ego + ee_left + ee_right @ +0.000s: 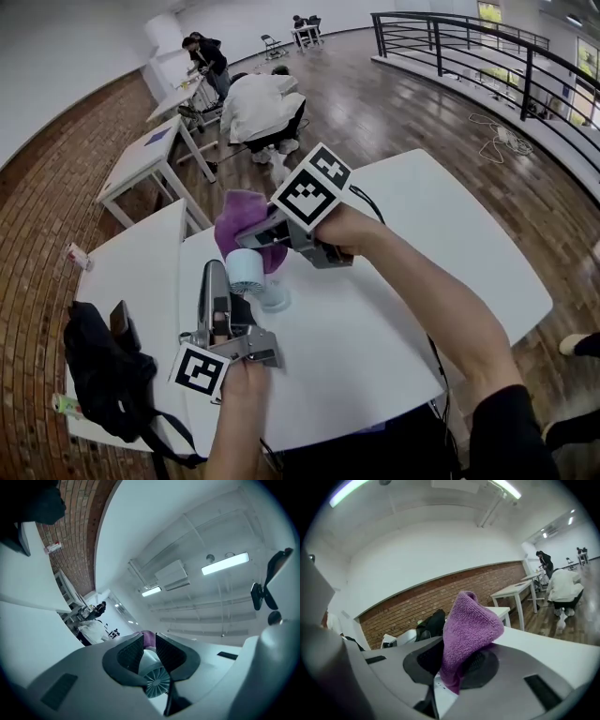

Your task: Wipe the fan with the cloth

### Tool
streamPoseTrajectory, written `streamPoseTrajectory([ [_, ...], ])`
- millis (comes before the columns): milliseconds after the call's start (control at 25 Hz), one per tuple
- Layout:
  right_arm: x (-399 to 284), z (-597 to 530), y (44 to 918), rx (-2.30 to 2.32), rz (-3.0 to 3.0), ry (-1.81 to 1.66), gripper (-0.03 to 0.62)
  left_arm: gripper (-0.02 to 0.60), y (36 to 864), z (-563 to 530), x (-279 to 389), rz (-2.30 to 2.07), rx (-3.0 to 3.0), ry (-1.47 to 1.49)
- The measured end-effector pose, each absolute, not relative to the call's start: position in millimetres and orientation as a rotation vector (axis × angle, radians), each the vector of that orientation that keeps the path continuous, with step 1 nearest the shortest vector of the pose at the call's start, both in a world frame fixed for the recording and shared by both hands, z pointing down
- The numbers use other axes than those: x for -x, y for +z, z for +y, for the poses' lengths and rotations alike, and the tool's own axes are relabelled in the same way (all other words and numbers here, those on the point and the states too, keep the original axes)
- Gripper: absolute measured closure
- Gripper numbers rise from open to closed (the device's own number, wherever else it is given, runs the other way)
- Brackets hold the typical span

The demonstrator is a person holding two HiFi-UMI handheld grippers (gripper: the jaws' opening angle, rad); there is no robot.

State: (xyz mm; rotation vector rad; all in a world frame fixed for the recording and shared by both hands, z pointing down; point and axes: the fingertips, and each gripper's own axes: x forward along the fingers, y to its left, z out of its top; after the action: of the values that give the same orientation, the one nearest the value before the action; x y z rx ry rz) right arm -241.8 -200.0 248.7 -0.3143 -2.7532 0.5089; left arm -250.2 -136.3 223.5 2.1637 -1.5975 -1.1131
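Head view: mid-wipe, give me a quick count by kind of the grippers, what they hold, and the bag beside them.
Grippers: 2, the left gripper shut on the fan, the right gripper shut on the cloth
Fan: 1, light blue
Cloth: 1, purple
Bag: 1, black, at the left
Total: 5

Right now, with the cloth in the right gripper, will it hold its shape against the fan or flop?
Probably floppy: the cloth folds over itself above the right gripper. Its looped pile looks soft and grippy, so it likely won't slip from the fingers. It may bend away on the fan unless pressed near the pinch.
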Motion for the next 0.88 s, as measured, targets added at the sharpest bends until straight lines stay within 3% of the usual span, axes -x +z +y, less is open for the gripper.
streamPoseTrajectory([
  [360, 188, -200, 271, -0.099, -2.745, 0.672, 0.525, 0.506, 219, -173, 224, -1.431, -2.348, -0.900],
  [880, 121, -260, 279, -0.608, -2.895, 0.894, 0.525, 0.505, 243, -201, 206, -1.371, -2.264, -0.888],
])
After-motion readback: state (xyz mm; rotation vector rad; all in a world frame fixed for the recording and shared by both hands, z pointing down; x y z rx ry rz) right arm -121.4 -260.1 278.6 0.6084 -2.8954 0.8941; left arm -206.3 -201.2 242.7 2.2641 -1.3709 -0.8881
